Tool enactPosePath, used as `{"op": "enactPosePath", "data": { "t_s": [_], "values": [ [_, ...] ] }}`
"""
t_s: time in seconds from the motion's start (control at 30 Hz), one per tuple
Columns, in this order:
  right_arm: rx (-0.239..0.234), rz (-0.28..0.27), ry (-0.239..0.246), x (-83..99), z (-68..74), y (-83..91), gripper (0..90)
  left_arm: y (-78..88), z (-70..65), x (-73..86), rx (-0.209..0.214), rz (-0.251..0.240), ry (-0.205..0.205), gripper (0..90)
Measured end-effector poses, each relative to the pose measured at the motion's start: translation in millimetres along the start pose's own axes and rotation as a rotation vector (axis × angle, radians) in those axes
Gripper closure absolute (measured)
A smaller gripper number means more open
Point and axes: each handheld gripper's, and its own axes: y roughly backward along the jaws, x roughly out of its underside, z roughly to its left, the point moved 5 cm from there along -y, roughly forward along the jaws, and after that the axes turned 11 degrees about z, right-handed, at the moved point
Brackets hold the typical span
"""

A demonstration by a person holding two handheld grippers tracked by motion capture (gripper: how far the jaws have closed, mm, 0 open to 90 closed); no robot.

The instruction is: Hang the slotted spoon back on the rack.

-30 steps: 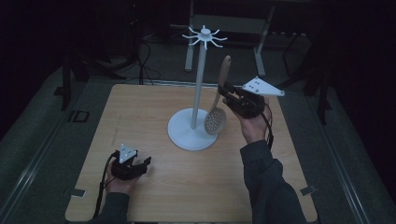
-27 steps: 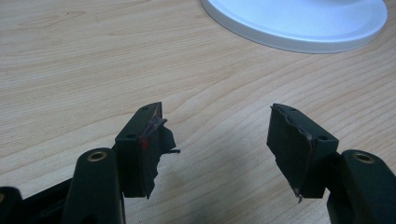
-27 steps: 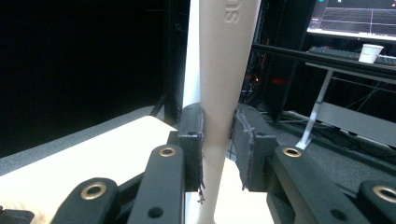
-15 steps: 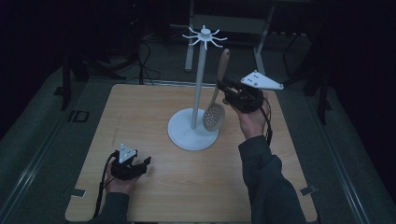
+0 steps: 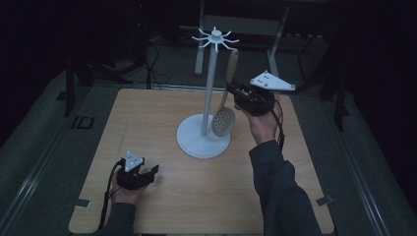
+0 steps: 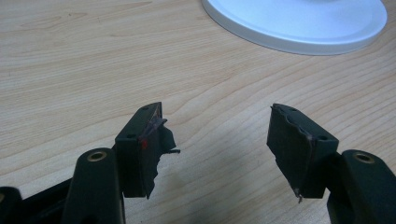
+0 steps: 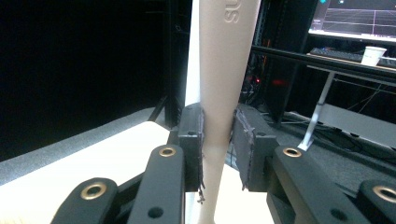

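Gripping the slotted spoon [image 5: 224, 112] by its wooden handle, your right tool [image 5: 235, 93] has its jaws clamped on it and holds it in the air beside the pole of the white rack [image 5: 207, 129], bowl end down just above the rack's round base. Your left tool [image 5: 153, 172] rests low at the near left of the bench [image 5: 147, 118], jaws wide with nothing between them, well apart from the rack.

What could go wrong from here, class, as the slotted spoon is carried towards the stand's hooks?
1. The right gripper pinches the slotted spoon on its narrow handle, so the heavy bowl might pivot or slip.
2. The bowl hangs close to the white stand; a swing could knock the pole.
3. The left gripper rests open, apart from the base, so nothing steadies it.
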Motion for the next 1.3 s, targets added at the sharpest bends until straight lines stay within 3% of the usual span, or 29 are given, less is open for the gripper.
{"op": "enactPosePath", "data": {
  "t_s": [0.4, 1.3],
  "values": [
    [0.001, -0.001, -0.025, 0.3, -3.5, -2.4, 73.6, 0.0, -0.1, -0.5, 0.001, 0.002, -0.002, 36.8],
    [-0.004, 0.028, -0.01, -9.0, -0.8, -11.7, 73.6, -1.2, -1.2, -1.1, 0.006, 0.003, -0.007, 36.8]
  ]
}}
